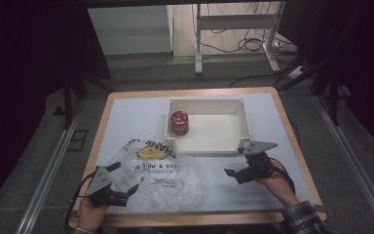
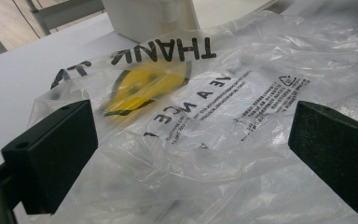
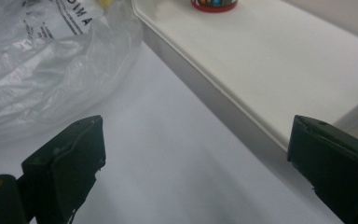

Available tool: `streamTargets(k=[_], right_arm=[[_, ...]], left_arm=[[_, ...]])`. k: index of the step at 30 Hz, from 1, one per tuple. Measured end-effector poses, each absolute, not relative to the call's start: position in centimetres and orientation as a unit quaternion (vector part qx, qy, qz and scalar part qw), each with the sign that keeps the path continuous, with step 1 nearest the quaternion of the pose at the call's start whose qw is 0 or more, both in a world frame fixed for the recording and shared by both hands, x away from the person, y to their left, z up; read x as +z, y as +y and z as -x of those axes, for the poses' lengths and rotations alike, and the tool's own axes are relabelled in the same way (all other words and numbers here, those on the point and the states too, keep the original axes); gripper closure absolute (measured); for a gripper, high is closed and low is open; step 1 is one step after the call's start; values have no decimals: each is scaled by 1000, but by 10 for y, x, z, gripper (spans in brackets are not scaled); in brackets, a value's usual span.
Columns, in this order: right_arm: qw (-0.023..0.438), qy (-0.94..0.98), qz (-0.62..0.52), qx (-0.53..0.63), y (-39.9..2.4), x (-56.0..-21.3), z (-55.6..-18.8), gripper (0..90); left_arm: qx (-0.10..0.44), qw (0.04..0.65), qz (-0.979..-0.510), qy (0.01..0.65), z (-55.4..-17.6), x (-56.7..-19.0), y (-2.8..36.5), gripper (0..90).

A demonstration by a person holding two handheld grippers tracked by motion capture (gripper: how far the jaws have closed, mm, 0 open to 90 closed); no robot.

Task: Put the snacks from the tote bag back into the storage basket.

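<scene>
Both the left gripper (image 1: 121, 187) and right gripper (image 1: 233, 173) gape empty; thin plastic bag (image 1: 165, 178) may slip or tear when pinched near the white tray (image 1: 207, 148).

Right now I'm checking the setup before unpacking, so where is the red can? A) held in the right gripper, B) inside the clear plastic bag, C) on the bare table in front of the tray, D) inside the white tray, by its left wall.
D: the red can stands upright inside the white tray, close to its left wall, apart from the plastic bag and both grippers.
</scene>
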State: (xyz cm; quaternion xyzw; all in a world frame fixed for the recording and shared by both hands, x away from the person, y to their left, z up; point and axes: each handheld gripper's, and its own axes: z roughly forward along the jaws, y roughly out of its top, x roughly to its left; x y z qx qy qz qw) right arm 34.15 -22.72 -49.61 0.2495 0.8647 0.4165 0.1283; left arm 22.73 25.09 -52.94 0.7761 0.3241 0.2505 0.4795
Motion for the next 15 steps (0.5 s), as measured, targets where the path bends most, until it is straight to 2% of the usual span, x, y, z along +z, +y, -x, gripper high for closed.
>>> streamTargets(k=[15], right_arm=[[120, 877, -259, 387, -233, -508, -343, 46]], left_arm=[[250, 481, -775, 325, -228, -529, 251, 11]])
